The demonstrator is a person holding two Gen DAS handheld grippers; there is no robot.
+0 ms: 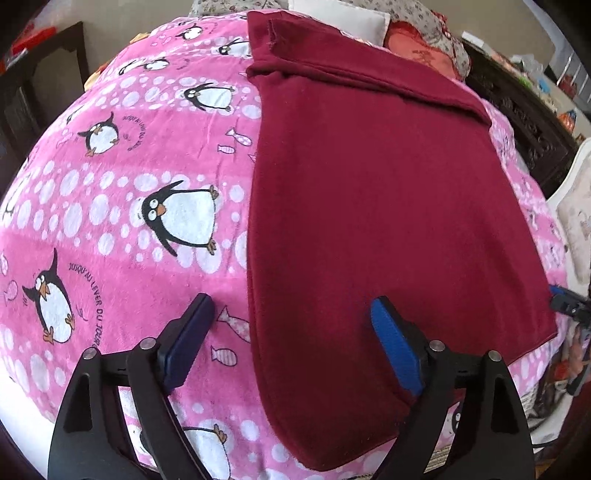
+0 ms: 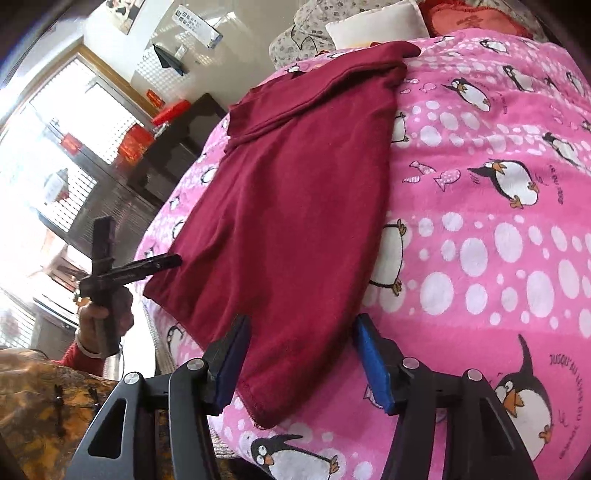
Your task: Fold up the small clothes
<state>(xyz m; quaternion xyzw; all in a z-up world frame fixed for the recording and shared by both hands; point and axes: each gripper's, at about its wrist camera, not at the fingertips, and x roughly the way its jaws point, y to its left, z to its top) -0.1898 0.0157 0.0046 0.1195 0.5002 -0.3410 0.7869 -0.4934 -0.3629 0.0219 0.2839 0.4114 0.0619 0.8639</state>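
Observation:
A dark red garment (image 1: 388, 206) lies flat on a pink penguin blanket (image 1: 122, 206), with its far part folded over. My left gripper (image 1: 291, 314) is open and empty, its jaws straddling the garment's near left edge. In the right wrist view the same garment (image 2: 291, 206) lies ahead. My right gripper (image 2: 301, 332) is open and empty above the garment's near hem corner. The left gripper (image 2: 147, 264) also shows there, held in a hand at the garment's left corner. A tip of the right gripper (image 1: 565, 301) shows at the right edge of the left wrist view.
Pillows (image 1: 343, 16) and a red cushion (image 2: 476, 20) lie at the blanket's far end. Dark wooden furniture (image 2: 173, 147) with red boxes stands by a bright window (image 2: 55, 122). The blanket (image 2: 480, 221) spreads wide beside the garment.

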